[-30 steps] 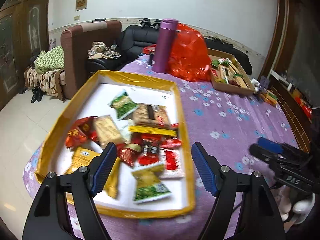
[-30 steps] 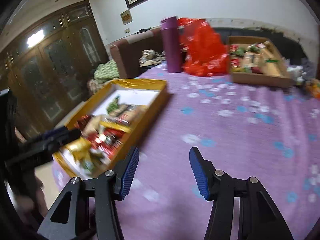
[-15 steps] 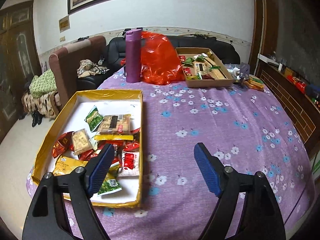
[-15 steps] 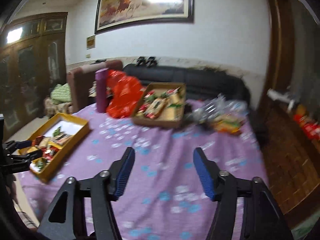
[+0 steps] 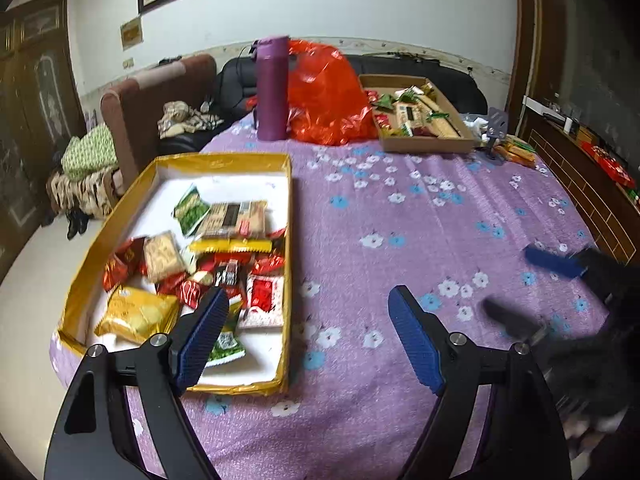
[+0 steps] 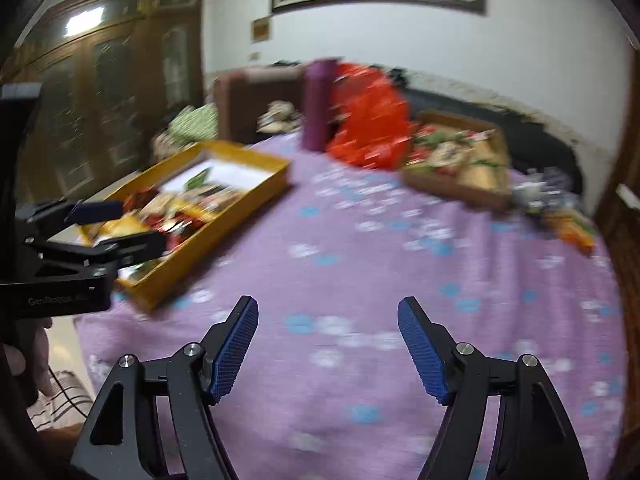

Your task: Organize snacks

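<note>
Snacks (image 5: 216, 264) mostly piled loose in the yellow tray (image 5: 120, 216), sorting barely begun.
We hold left gripper (image 5: 308, 336) spread wide and empty by the tray; right gripper (image 6: 328, 350) is opening, nothing between, over bare purple cloth (image 5: 400, 220). More snacks sit in the far cardboard tray (image 5: 424, 145).

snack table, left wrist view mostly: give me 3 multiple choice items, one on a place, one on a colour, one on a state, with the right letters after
1. Where does the purple bottle stand?
A. inside the gold tray
B. on the tablecloth beside the red plastic bag
C. in the cardboard box

2. What colour are the walls of the near tray that holds the loose snack packets?
A. gold
B. green
C. black

3. What is between the fingers of the left gripper?
A. a red packet
B. the bottle
C. nothing

Answers:
1 B, the bottle stands upright on the cloth at the far end, with the bag at its side.
2 A, the rim and walls are shiny gold around a white floor.
3 C, the jaws stand apart over the tablecloth.
</note>
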